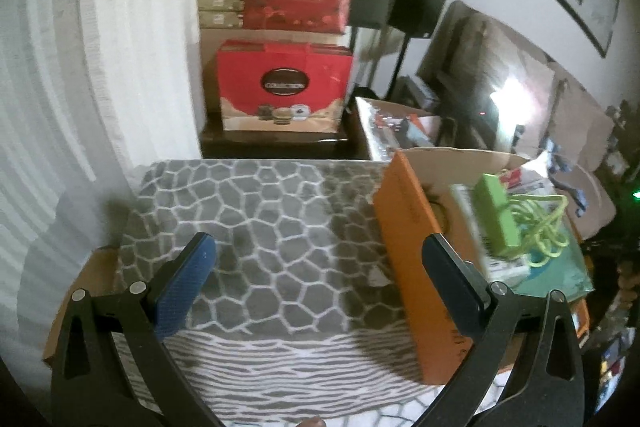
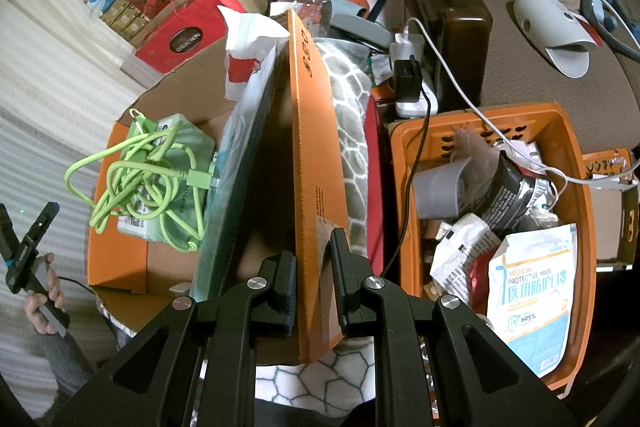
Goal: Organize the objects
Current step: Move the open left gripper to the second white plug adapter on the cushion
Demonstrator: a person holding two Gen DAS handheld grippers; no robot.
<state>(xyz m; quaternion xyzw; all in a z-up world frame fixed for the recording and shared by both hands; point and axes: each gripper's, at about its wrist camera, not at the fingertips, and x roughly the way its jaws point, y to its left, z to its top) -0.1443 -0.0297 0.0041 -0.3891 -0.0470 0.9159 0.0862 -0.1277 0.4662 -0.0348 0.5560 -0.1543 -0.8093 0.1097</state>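
My right gripper [image 2: 313, 281] is shut on the upright orange flap [image 2: 310, 155] of an open cardboard box [image 2: 120, 259]. The box holds a coiled green cable [image 2: 140, 179], a green packet [image 2: 180, 143] and a flat plastic-wrapped pack [image 2: 236, 167]. In the left wrist view the same orange flap [image 1: 416, 255] stands at the right, with the green cable [image 1: 540, 227] and a green block [image 1: 498, 215] behind it. My left gripper [image 1: 316, 267] is open and empty above a grey honeycomb-patterned blanket [image 1: 280, 227], its right finger close to the flap.
An orange plastic basket [image 2: 576, 187] right of the box holds mask packs, a grey cup and wrappers. A power strip with chargers [image 2: 408, 67] and a wooden piece stand behind it. Red gift boxes [image 1: 284, 87] are stacked on a dark stand by the curtain [image 1: 80, 67].
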